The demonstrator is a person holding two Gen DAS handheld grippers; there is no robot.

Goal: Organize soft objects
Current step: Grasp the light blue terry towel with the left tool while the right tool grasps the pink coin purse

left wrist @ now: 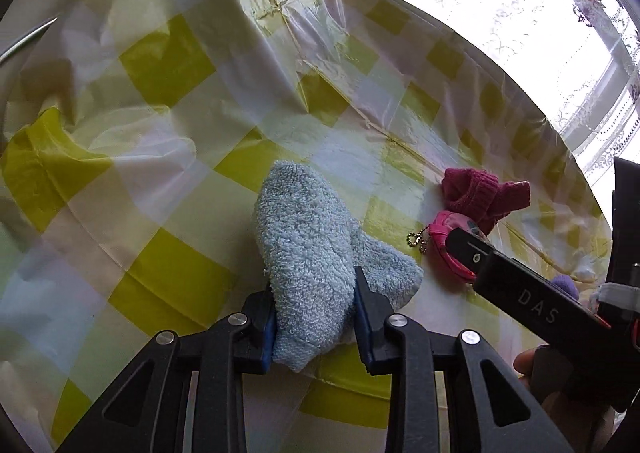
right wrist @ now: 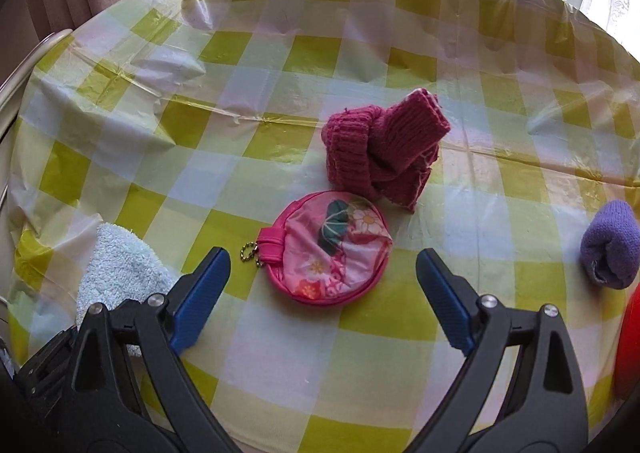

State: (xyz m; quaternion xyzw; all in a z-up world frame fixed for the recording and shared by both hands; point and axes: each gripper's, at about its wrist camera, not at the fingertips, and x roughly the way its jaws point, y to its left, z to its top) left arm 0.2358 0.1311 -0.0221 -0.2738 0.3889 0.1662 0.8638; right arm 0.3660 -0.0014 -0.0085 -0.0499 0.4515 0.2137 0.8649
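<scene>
**Left claw squeezes the blue sock**

The left claw is closed tight on the fluffy blue sock, low in the middle of the left view. The sock lies on the bench with its yellow checked cover. The right claw is wide open and holds nothing. The round pink pouch lies between its fingers, in the middle of the right view. Just above it sits the dark pink sock. The purple sock is at the right edge.
</scene>
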